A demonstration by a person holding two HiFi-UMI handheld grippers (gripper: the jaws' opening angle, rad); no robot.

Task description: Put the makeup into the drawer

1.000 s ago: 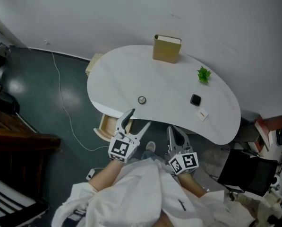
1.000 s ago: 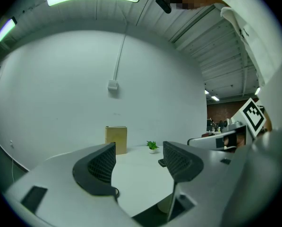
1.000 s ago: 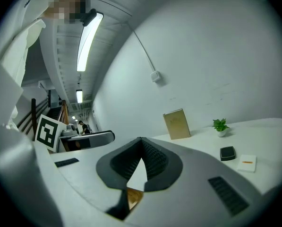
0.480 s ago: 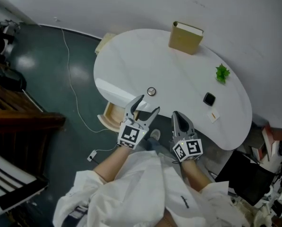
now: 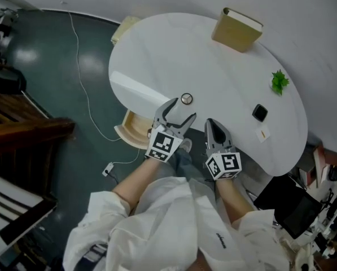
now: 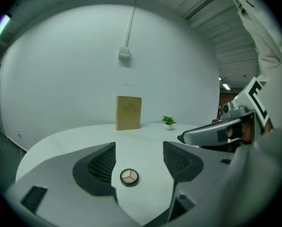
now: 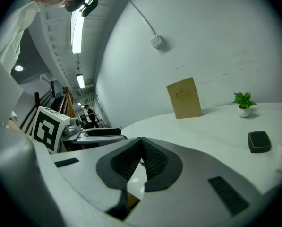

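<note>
while left tool (image 5: 181, 110) gapes | makeup (image 5: 186, 99) near table (image 5: 213, 72) edge

A white long-sleeved jacket (image 5: 174, 224) is worn, and the grey left claw (image 5: 181, 110) and right claw (image 5: 212, 123) bear black-and-white marker cubes (image 5: 162, 145)

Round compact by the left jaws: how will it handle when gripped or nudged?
Compact looks flat, rigid, small: probably light. Flat on the smooth table, it likely slides rather than rolls. Its low round rim could slip from the open left gripper.
</note>
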